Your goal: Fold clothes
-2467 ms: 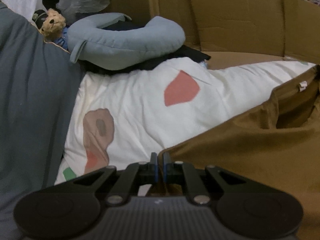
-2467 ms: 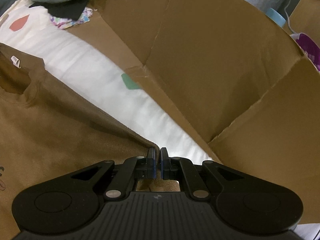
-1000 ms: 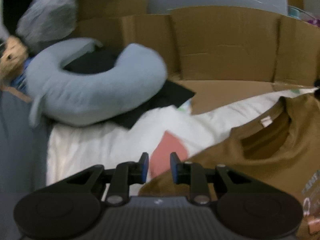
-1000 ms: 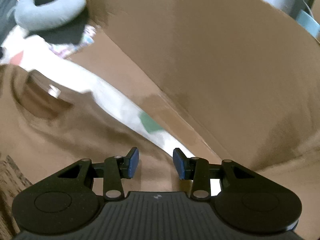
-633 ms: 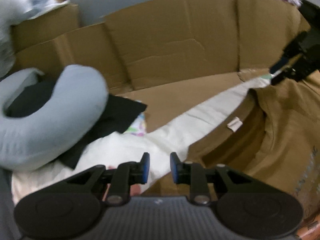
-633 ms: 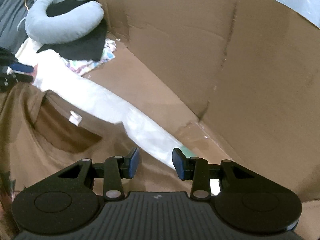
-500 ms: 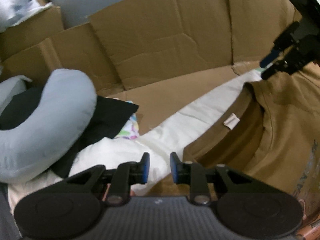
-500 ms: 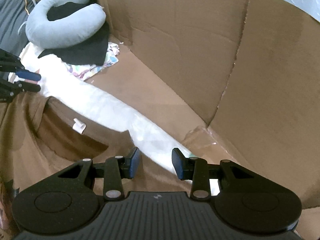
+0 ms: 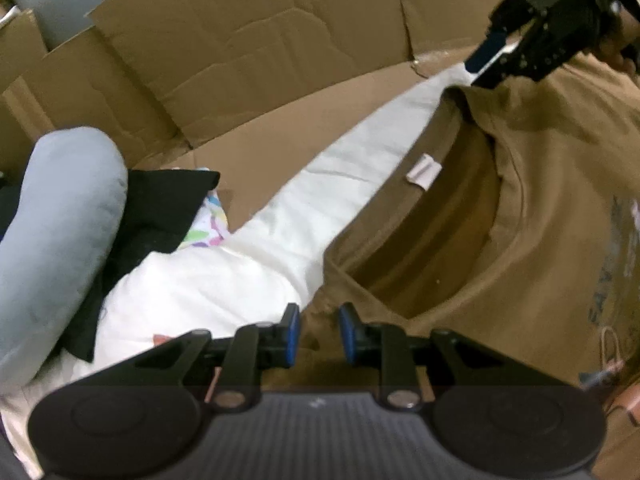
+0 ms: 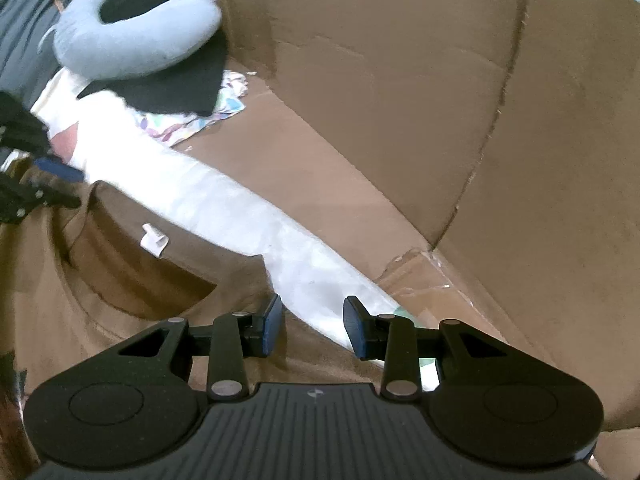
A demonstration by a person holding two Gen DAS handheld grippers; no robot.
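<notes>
A brown T-shirt [image 9: 540, 200] lies front up on white bedding [image 9: 240, 272], its neck opening and white label [image 9: 424, 168] facing me. My left gripper [image 9: 318, 332] stands open just over the shirt's shoulder edge beside the collar; brown cloth shows in the gap, but the pads do not press on it. In the right wrist view the same shirt [image 10: 120, 288] fills the lower left. My right gripper [image 10: 314, 326] is open over the other shoulder edge, where cloth meets the bedding [image 10: 240, 208]. Each gripper shows in the other's view: the right gripper [image 9: 492, 60], the left gripper [image 10: 52, 184].
Tall cardboard walls [image 9: 260, 40] [image 10: 440, 120] close off the far side. A light blue neck pillow [image 9: 60, 220] [image 10: 136, 36] rests on a black cloth [image 9: 160, 208] at the left, with a patterned cloth [image 10: 192, 120] beneath it.
Both grippers, earlier shut on the shirt's edges, have opened and let go. They moved in towards the collar and lower, and the left one rolled. The shirt now lies spread.
</notes>
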